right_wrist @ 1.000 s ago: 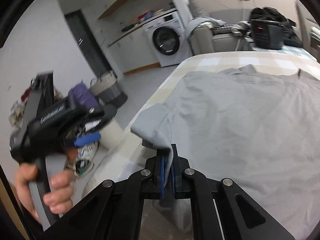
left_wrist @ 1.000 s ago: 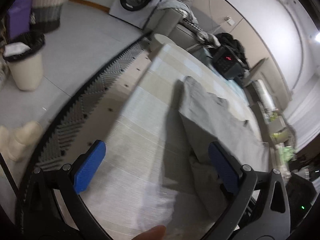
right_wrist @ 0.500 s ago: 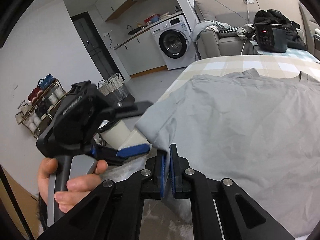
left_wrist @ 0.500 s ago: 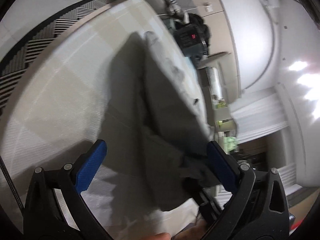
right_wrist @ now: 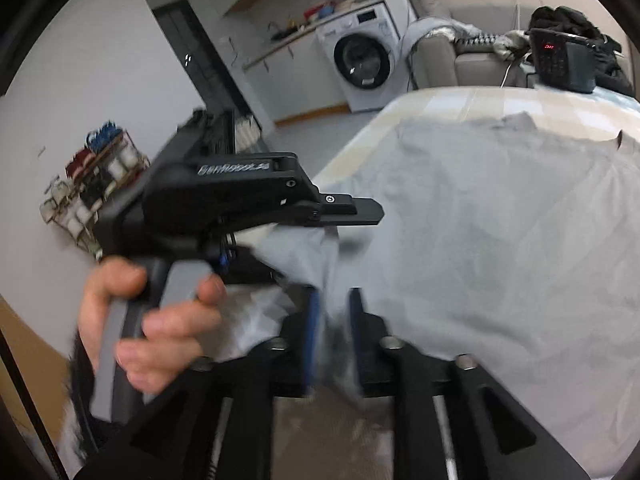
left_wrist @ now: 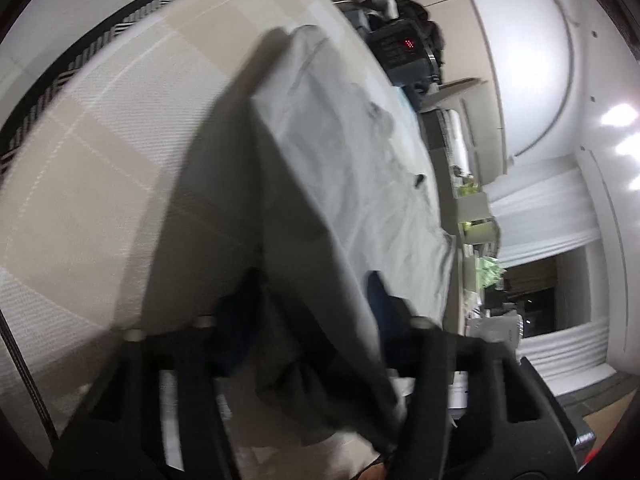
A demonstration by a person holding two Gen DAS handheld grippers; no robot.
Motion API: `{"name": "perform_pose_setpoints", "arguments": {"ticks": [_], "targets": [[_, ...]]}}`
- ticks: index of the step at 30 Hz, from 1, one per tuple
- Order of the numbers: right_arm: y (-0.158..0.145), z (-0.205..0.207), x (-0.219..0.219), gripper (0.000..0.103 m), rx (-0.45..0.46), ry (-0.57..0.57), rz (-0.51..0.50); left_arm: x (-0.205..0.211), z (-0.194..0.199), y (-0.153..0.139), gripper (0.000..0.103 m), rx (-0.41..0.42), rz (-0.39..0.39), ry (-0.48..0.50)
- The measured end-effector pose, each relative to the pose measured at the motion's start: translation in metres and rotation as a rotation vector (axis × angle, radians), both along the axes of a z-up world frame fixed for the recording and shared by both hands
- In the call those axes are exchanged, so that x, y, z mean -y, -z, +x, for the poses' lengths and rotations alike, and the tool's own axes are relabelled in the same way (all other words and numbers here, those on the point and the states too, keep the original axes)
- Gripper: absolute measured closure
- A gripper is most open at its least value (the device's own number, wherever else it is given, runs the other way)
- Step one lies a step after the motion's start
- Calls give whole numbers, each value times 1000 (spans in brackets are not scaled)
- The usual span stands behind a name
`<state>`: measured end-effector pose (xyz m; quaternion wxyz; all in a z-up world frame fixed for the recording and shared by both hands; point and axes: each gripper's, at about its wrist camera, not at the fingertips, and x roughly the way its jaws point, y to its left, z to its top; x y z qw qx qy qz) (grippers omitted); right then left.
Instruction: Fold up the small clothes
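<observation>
The step in hand looks like a handover of the sleeve corner of the grey T-shirt (right_wrist: 500,240) from the right gripper (right_wrist: 334,336) to the left gripper (left_wrist: 316,312), and doing it well means the left one bites firmly before the right lets the cloth slip away. The left gripper's jaws have just been closing, with a bunched fold of the shirt between them; they stand part-way in, and through the blur I cannot tell whether the pads already press on the fabric. The right gripper's jaws have just been opening — its blue pads now stand apart with a thin tongue of cloth hanging loosely in the gap, no longer pinched. In the right wrist view the left gripper, held in a hand (right_wrist: 152,320), reaches in from the left just above and beside the right one, over the raised sleeve. The shirt itself is plain pale grey, soft and lightly creased, spread flat ahead of both grippers on the checked tablecloth of the table (left_wrist: 120,128) — only its near corner is lifted and rumpled.
</observation>
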<state>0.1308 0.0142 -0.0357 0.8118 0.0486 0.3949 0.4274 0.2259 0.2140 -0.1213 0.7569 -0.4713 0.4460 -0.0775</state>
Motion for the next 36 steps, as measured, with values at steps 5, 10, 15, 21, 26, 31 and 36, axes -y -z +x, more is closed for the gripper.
{"name": "perform_pose_setpoints", "arguments": {"ticks": [5,10,15,21,26,31,36], "targets": [[10,-13,-22,41,69,-59,-161,-7,-3,7,71,-28,-41,-21],[19,-24,-47,37,144,-95,-279,-7,-14,8,71,-17,-90,3],[27,-20,-67,38,196,-53,-354,-11,-17,10,71,20,-138,38],[21,2,-71,98,201,28,-343,-14,-16,14,71,21,-163,82],[9,29,-22,99,59,156,-68,-41,-30,13,37,30,-232,-3],[6,41,6,99,-17,223,67,-49,-31,7,20,88,-286,-13],[-1,31,13,99,13,204,81,-30,2,5,20,66,-300,38]]}}
